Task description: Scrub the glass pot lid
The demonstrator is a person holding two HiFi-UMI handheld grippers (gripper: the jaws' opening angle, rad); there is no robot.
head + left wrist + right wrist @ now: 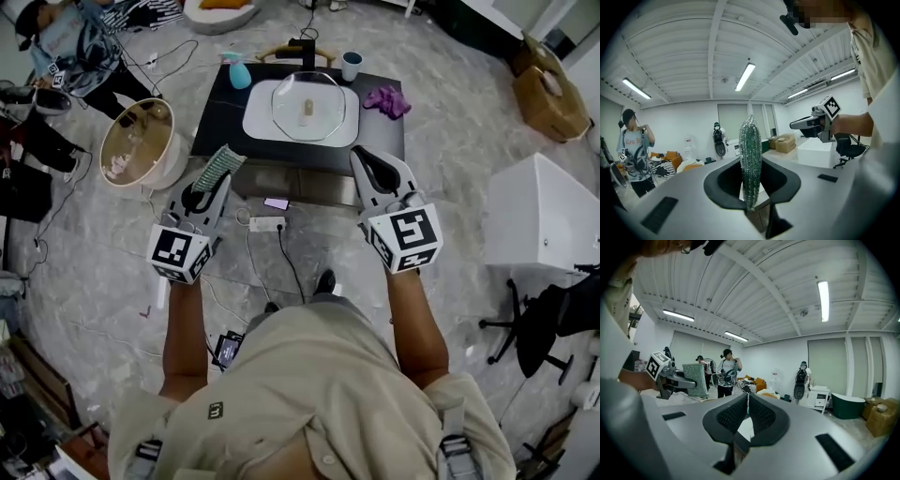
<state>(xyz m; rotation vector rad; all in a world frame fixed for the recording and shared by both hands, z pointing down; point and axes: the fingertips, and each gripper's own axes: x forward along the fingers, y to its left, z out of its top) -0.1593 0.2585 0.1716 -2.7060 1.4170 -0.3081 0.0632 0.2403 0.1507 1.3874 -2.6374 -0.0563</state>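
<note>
Left gripper (206, 192) held scouring pad (219, 167) clamped; right gripper (370, 169) jaws were together, empty; glass pot lid (307, 105), apparently loose, probably needed steadying first.

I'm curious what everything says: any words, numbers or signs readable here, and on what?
No readable words or numbers.
Left tongs and right tongs: square black-and-white marker patterns, no letters.
Emblem on the person's shirt: too small.
Bystander's T-shirt print: blurred.
</note>
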